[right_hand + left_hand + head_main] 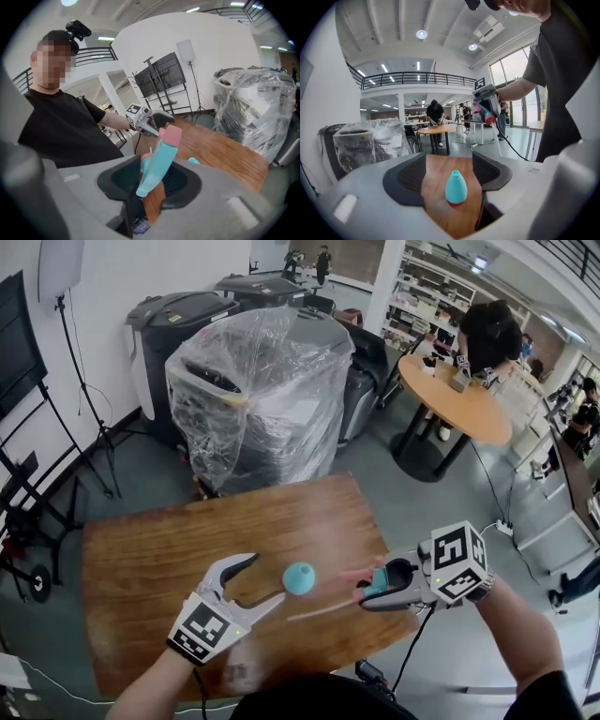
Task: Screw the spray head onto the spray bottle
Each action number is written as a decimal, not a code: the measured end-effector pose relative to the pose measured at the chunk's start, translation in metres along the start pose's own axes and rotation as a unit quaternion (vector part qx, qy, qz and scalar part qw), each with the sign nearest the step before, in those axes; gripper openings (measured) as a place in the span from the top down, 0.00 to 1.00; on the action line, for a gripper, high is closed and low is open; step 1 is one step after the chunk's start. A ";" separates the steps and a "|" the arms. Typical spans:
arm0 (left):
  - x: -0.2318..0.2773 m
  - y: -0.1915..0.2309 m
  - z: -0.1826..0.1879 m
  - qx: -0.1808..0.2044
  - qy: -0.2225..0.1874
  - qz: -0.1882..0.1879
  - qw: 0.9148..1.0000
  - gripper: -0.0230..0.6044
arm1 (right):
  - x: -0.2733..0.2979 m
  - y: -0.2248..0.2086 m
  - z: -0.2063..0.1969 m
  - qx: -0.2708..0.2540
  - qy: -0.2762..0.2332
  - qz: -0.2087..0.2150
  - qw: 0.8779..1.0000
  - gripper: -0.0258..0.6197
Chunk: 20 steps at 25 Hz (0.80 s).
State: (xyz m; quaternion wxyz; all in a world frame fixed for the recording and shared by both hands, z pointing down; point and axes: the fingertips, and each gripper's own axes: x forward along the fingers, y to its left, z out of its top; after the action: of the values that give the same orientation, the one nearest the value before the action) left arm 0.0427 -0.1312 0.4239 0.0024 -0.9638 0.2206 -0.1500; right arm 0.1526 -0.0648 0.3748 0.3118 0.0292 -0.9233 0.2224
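On table [141, 559]: teal bottle [299, 578] between parted left tongs [263, 579]; right tongs [367, 592] clamp spray head [159, 159].

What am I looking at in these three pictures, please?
No robot here: a person holds a two-jaw gripper in each hand. One picture comes from a camera on the person's head, looking down; the other two from cameras riding on the grippers. On the wooden table stands a teal spray bottle without its head. The left gripper is open, the bottle just ahead of its jaws, untouched. The right gripper is shut on the teal and pink spray head.
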 end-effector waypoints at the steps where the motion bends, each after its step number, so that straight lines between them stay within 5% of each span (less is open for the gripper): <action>1: 0.007 -0.002 -0.012 -0.009 0.010 0.000 1.000 0.41 | -0.005 -0.002 -0.001 0.002 -0.002 -0.007 1.000 0.77; 11: 0.096 -0.025 -0.114 -0.051 0.101 0.001 0.994 0.21 | -0.040 -0.023 -0.012 0.000 -0.008 -0.104 0.995 0.77; 20: 0.139 -0.029 -0.166 -0.033 0.164 0.002 0.986 0.21 | -0.058 -0.034 -0.016 -0.035 0.013 -0.177 0.983 0.77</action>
State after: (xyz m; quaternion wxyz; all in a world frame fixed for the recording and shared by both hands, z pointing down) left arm 0.1261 -0.1544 0.6248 -0.0648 -0.9253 0.2246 -0.2985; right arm 0.2147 -0.0930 0.3657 0.3588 0.1791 -0.9065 0.1319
